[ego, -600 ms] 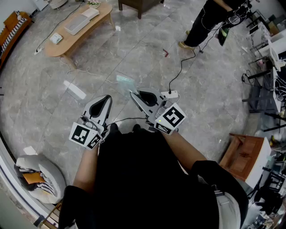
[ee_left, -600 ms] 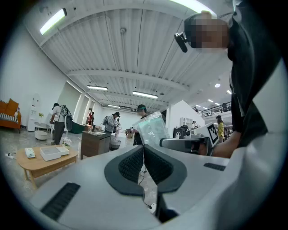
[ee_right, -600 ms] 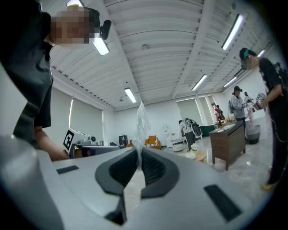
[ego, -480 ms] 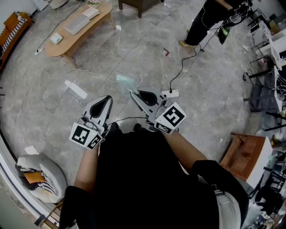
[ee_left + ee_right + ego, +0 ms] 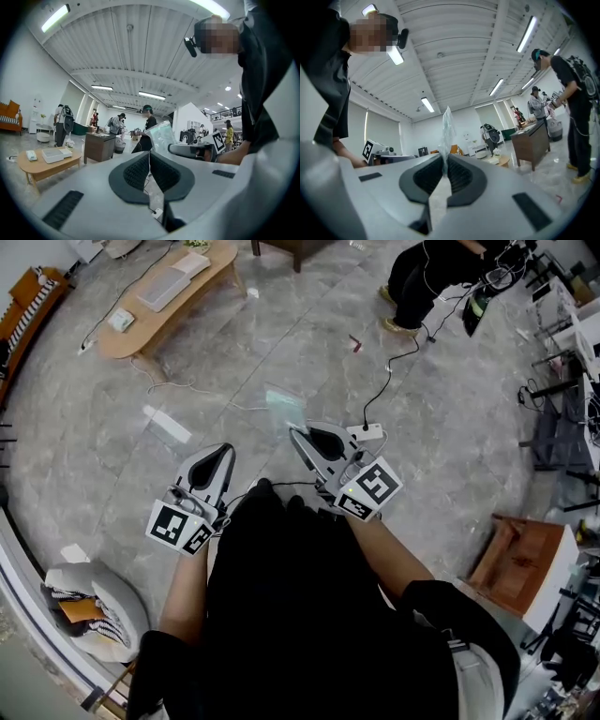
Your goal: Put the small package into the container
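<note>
In the head view my right gripper point(image 5: 298, 433) is shut on one edge of a small clear plastic package point(image 5: 284, 409), which hangs out over the grey stone floor. From the right gripper view the package point(image 5: 446, 125) is a thin film standing up edge-on from between the closed pads of that gripper point(image 5: 444, 159). My left gripper point(image 5: 225, 450) is held level to the left of it, shut with nothing in it. In the left gripper view the jaws of that gripper point(image 5: 149, 157) meet, and the package point(image 5: 161, 136) shows beyond them. No container shows in any view.
A low wooden table point(image 5: 169, 296) stands at the far left. A white block point(image 5: 169, 425) and a power strip with its cable point(image 5: 367, 432) lie on the floor. A person in black point(image 5: 422, 277) stands ahead. A brown wooden box point(image 5: 520, 563) sits at right, a cushion point(image 5: 89, 610) at lower left.
The floor has slid a little under me. The right gripper with the package sits slightly further right in the head view. The person ahead is nearer the top edge. Both grippers stay shut.
</note>
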Demonstrator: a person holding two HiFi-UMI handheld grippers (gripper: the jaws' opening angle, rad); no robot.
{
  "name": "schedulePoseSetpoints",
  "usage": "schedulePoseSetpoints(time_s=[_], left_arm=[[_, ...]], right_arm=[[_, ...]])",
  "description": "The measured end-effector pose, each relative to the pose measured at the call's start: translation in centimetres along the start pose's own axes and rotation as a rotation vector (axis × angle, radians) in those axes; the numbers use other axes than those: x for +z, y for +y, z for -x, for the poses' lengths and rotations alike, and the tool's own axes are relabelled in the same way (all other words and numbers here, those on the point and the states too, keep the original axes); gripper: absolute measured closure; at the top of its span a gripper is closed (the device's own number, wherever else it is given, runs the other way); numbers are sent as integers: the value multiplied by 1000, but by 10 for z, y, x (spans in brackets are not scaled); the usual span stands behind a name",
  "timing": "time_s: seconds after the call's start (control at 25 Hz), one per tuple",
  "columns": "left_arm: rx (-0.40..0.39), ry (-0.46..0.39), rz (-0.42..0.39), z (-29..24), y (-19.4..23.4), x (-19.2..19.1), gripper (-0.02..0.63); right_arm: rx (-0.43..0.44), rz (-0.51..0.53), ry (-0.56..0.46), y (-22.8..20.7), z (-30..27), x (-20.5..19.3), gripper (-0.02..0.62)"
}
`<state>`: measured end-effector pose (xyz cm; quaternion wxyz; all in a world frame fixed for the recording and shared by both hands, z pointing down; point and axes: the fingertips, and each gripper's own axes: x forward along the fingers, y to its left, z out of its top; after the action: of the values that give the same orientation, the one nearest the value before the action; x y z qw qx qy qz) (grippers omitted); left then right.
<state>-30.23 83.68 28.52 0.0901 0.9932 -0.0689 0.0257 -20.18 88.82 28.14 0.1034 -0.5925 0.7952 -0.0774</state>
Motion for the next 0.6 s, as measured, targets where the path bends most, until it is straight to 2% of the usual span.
schedulePoseSetpoints(time_s=[0.28,0.44,0.6], left_arm=[[-19,-5,35,-31,35,-8,588],[-15,-18,72,-53,79,-13,588],[-1,-52,76,-82,134,5,588]], right_arm=[[-33,-18,20,-30,-17,-9,572],[-57,-24,37,-59,-43,-11,572],[-33,-19,79,-92,-94,-8,572]])
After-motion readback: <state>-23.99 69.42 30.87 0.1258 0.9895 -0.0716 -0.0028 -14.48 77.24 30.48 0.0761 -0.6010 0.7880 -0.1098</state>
